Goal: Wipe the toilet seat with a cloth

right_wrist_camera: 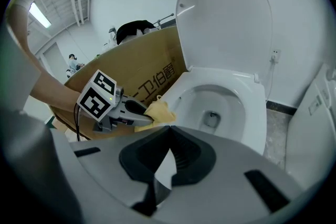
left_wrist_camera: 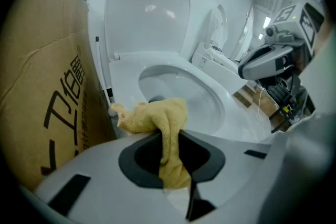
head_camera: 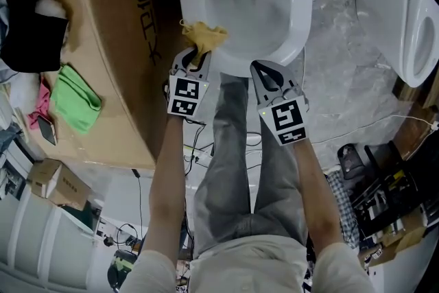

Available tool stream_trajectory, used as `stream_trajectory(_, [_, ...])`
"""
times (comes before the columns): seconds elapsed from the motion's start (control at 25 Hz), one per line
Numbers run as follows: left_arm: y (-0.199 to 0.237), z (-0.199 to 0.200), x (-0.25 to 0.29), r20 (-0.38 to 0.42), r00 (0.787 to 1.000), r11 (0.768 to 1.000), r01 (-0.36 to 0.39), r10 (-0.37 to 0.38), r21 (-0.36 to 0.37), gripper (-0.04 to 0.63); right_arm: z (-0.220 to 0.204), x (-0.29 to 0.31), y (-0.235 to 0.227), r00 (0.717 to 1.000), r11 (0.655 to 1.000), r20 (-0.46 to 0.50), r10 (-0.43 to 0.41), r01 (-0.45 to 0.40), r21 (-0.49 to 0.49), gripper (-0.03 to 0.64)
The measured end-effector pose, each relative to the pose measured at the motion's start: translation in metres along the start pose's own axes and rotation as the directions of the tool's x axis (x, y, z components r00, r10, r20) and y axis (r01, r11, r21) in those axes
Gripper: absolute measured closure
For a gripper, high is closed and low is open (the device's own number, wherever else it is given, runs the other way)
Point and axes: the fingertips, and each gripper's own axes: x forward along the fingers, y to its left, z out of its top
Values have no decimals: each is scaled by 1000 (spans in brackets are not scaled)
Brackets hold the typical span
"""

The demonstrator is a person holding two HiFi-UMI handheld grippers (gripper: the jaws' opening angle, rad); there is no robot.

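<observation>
Two tools are meeting at centre frame: the left tool point(head_camera: 199, 57) is pinching the yellow cloth point(head_camera: 205, 36) at the lower-left rim of the toilet seat point(head_camera: 296, 7), and the right tool point(head_camera: 263, 72) is hovering closed and empty. The cloth is bunched and held by only a small part, so pressing hard may be risking a slip into the bowl point(head_camera: 247, 7).

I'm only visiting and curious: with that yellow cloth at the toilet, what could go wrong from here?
The left gripper pinches only a narrow fold of the cloth. Dragged along the seat, it might slip out and fall into the bowl. The box stands close on that side, so the gripper could bump it.
</observation>
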Motion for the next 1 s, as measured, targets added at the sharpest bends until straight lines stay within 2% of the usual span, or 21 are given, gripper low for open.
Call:
stream_trajectory(0.56, [-61, -22, 5, -26, 996, 995, 82, -83, -58, 512, -32, -16, -12, 999, 999, -27, -28, 29, 39, 611])
stream_trajectory(1.0, [-112, -23, 22, -78, 976, 979, 203, -203, 1, 512, -52, -32, -31, 996, 993, -40, -80, 83, 89, 610])
